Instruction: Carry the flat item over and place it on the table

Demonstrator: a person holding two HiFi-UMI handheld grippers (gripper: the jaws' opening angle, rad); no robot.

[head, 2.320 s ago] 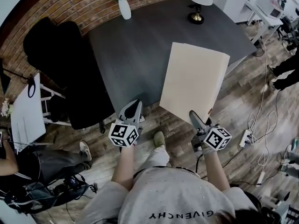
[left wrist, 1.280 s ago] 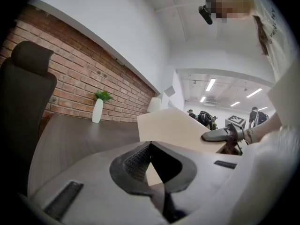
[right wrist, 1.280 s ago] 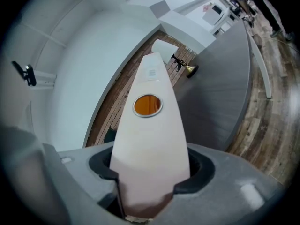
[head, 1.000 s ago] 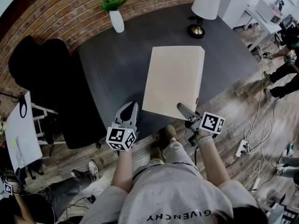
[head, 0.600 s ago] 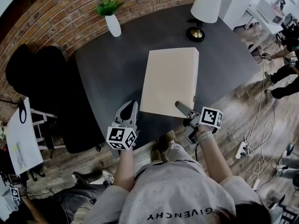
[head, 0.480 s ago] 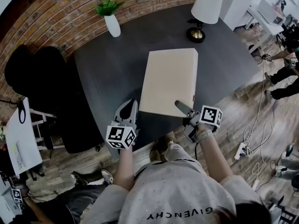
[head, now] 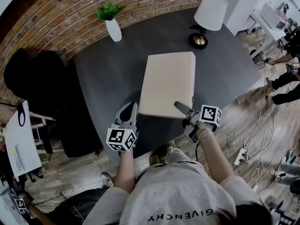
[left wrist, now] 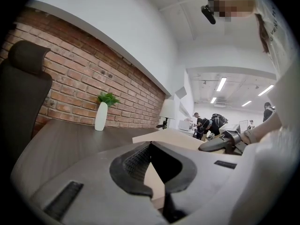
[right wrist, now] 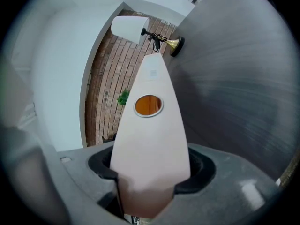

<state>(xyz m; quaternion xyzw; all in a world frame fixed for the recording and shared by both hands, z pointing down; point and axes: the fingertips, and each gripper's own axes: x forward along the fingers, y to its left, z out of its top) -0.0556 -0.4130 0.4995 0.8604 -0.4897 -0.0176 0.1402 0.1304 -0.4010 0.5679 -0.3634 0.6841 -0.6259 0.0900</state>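
Clamping board (head: 167, 83) corner by table (head: 117, 69) edge

The flat item (head: 168, 83) is finished in plain pale beige; an orange-filled round hole (right wrist: 148, 105) with a white rim is shown in it; the table (head: 117, 74) is dark grey with faint wood grain; the far wall (head: 61, 13) is patterned in red-brown brick with pale mortar; at far left a white vase (head: 114, 30) is topped by green leaves (head: 110, 11); at far right the lamp (head: 209, 13) is white-shaded on a brass base (head: 198, 40); the left gripper (head: 132, 106) and right gripper (head: 178, 105) are grey, each marker cube (head: 123, 138) printed in black-and-white squares; the floor (head: 243, 111) is brown planking.
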